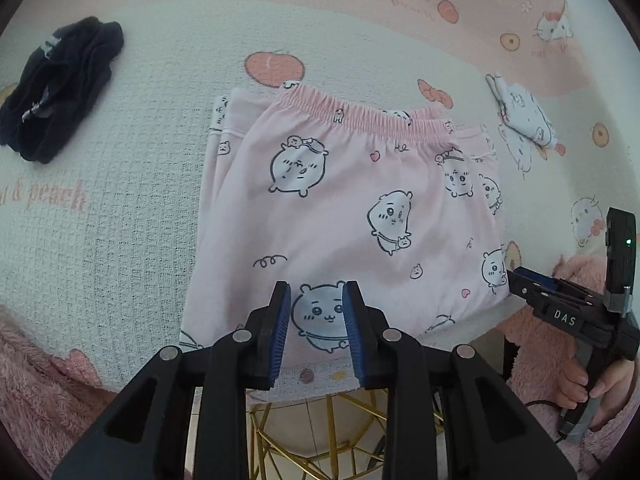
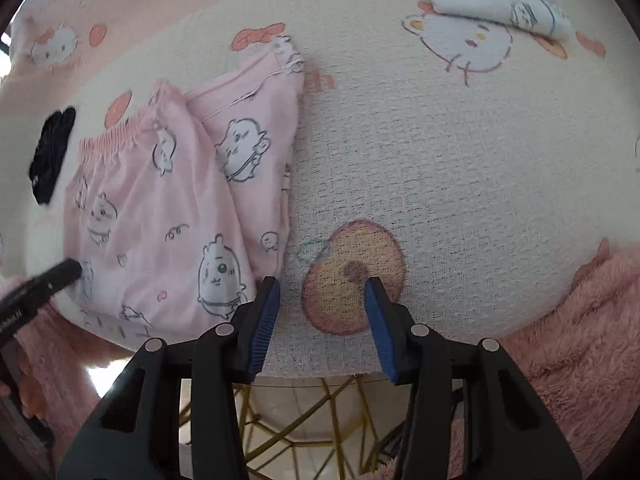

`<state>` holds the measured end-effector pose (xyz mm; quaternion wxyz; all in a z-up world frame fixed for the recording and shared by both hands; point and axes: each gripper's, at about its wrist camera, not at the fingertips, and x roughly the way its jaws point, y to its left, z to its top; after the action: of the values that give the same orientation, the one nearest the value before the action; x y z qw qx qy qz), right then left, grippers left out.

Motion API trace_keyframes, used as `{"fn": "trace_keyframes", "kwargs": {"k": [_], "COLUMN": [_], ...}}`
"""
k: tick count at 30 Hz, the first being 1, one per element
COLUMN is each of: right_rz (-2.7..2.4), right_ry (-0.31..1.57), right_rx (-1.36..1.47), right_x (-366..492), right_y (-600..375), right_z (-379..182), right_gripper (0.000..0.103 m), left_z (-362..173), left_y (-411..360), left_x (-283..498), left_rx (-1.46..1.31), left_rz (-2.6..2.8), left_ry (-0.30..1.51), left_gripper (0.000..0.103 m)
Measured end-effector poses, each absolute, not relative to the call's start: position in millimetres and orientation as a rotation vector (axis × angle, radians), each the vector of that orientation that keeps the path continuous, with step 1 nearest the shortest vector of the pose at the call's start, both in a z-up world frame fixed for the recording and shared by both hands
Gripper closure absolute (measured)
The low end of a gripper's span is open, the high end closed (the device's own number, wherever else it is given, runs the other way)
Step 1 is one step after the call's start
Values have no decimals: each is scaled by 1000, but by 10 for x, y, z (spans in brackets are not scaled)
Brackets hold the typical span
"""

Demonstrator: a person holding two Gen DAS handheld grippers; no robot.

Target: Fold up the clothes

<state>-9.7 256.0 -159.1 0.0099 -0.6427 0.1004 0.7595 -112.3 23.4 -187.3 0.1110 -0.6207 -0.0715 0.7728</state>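
Waffle-weave cat-print cover [image 1: 132, 184] over table, possibly gold-framed; both jaws apart, empty.

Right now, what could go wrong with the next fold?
1. The pink pajama pants lie at the table's near edge; a pull toward the person could slide them off.
2. The folded layers sit offset near the waistband, so a pinch may catch one layer only.
3. The right gripper hovers over bare cloth beside the pants and may grab the tablecloth.

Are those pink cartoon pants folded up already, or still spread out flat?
Folded. The pink pants lie as a compact rectangle, leg layers doubled beneath the elastic waistband, their stacked edges showing along both sides.
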Motion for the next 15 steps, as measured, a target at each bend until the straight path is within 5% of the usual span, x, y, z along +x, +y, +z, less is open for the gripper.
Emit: {"fn": "trace_keyframes", "kwargs": {"k": [3, 15], "right_rz": [2399, 2571], "right_ry": [125, 168], "right_rx": [-2034, -1913], "right_x": [-52, -77], "right_y": [2355, 2271], "right_z": [-1593, -1381], "right_gripper": [57, 58], "left_z": [-1947, -1943], "left_y": [240, 396], "left_x": [-1172, -1231], "left_rx": [-1864, -1857], "left_rz": [2249, 2252], "left_ry": [-209, -154], "left_gripper": [74, 73]}}
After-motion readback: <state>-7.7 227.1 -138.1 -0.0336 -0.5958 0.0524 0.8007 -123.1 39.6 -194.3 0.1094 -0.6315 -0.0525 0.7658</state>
